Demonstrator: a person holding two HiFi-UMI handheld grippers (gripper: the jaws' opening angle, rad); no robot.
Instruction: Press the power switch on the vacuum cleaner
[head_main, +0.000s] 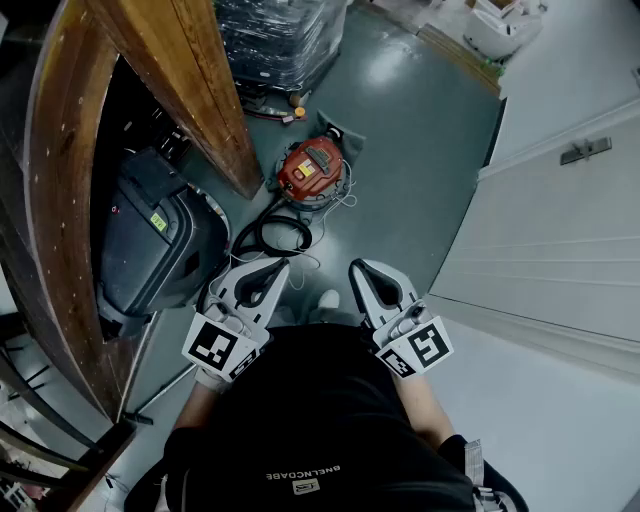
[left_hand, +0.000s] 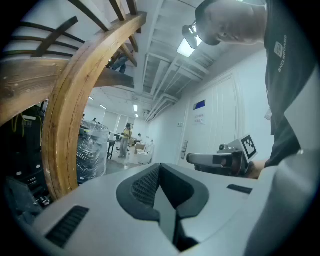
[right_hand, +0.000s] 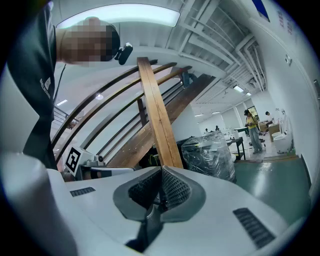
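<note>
Head view is showing the red vacuum cleaner (head_main: 312, 170) sitting at twelve o'clock beyond the left claw (head_main: 274, 268) and right claw (head_main: 360, 266), both clenched empty.

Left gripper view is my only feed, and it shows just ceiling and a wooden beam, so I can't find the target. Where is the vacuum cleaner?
Observer: The head view shows the red vacuum cleaner on the floor, beside the foot of the wooden beam.
Operator: Is either gripper touching it?
Observer: No. The left hand-held gripper and the right hand-held gripper are close to the person, well apart from it.
Operator: Are the right jaws open?
Observer: The right gripper view shows them together, with nothing between.
</note>
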